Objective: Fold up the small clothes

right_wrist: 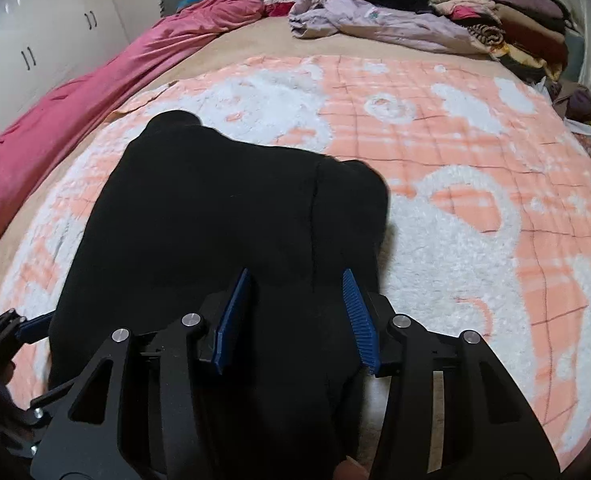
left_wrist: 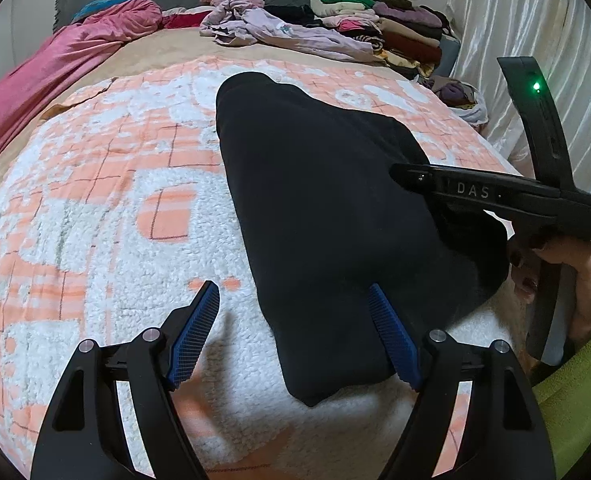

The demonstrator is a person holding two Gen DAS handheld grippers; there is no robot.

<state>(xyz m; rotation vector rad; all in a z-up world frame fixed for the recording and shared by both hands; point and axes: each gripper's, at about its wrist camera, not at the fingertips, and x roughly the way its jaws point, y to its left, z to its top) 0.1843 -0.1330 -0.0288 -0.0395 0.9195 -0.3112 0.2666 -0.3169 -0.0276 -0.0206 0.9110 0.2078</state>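
Scene: We stand at the near edge of a bed (left_wrist: 167,46), a gripper in each hand, over a fleecy blanket (left_wrist: 95,208) patterned peach and white.

Garment: A black garment (left_wrist: 327,216) lies on that blanket, partly folded by the look of it, a long dark slab with its near corner toward us.

Long axis: In the left wrist view it runs from about 11 o'clock, far end, to about 5 o'clock, near end; in the right wrist view it runs from about 11 o'clock down toward 6.

Left gripper (left_wrist: 295,338): Jaws wide apart and holding nothing. The garment's near left edge runs between the blue pads; the right pad (left_wrist: 393,340) sits over the cloth, the left pad (left_wrist: 193,336) over bare blanket.

Right gripper (right_wrist: 293,322): Jaws part-way apart, poised over the garment's near end, cloth showing between the pads; we see no pinch.

Which hand is nearer: We judge both are at the near end, the right squarely over the cloth, the left at its left edge.

Coming move: We reckon the next fold goes along the long axis, away toward 11 o'clock.

Backdrop: A clothes pile (left_wrist: 379,28) waits at 1 o'clock, well apart.
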